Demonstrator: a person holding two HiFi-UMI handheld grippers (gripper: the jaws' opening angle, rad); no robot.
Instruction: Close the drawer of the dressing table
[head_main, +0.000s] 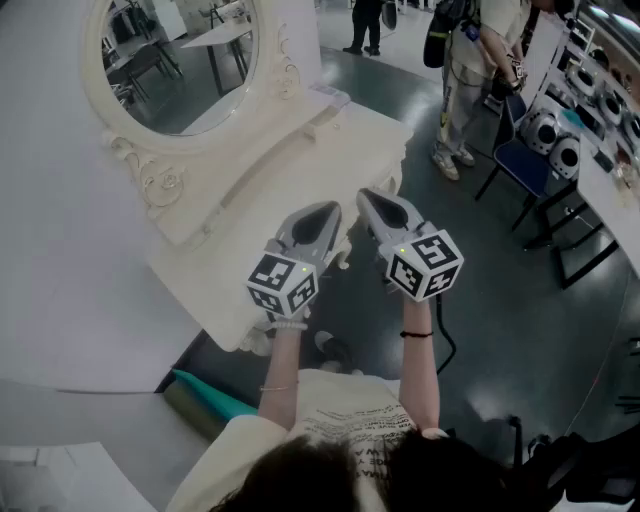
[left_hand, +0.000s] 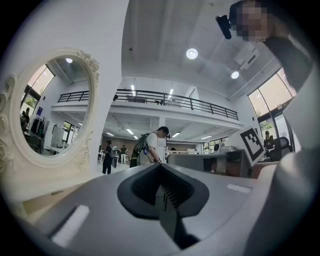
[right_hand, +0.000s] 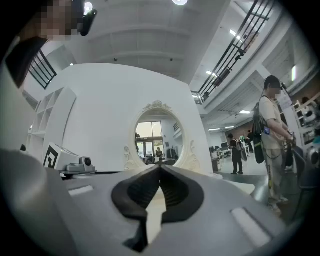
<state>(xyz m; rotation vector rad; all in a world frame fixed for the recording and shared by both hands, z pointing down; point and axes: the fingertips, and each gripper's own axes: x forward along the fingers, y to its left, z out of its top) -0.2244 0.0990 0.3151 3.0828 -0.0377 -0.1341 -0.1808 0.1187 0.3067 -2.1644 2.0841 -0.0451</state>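
Left tongs (head_main: 327, 209) and right tongs (head_main: 368, 196) are both held level side by side, tips pressed together with nothing between them; each gripper view shows the same, tips meeting on empty air. They sit just off the front edge of the cream dressing table (head_main: 335, 138), pointing toward it, with its oval mirror (head_main: 180, 55) up-left. The drawer can't be picked out on the table front, so open or closed is unclear; a person (head_main: 470, 85) stands well apart at upper right.
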